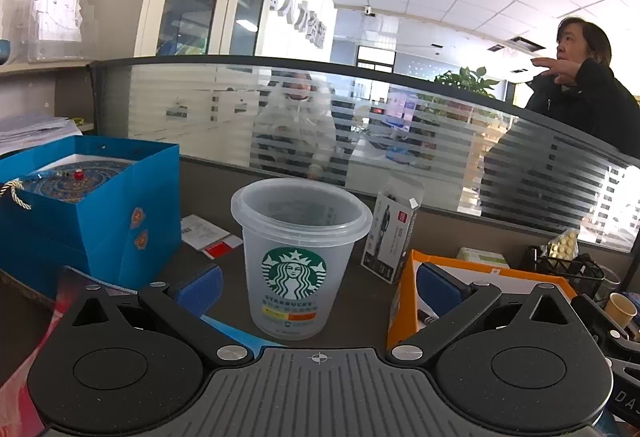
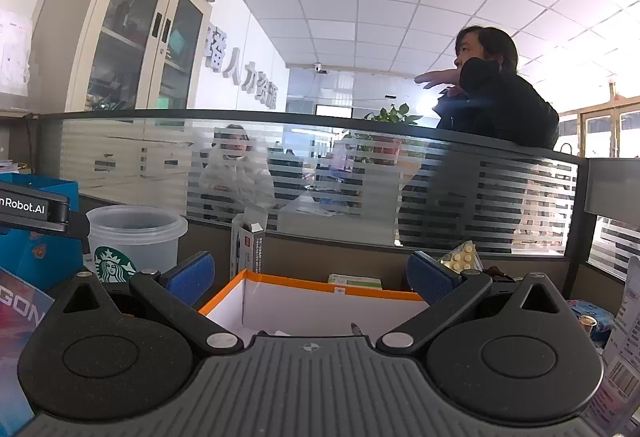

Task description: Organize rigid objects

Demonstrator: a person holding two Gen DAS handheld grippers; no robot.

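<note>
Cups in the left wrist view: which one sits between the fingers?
The translucent Starbucks cup, upright between the open left gripper fingers. The small paper cup is far right.

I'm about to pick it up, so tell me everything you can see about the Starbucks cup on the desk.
The Starbucks cup is a translucent, frosted plastic tumbler with a thick rolled rim and no lid, tapering toward its base. A green and white siren logo faces the left camera, with yellow and orange labels below. It looks empty and stands upright on the dark desk, between the blue gift bag and the orange-edged box, touching neither. The left gripper is open in front of it, fingers clear.
</note>
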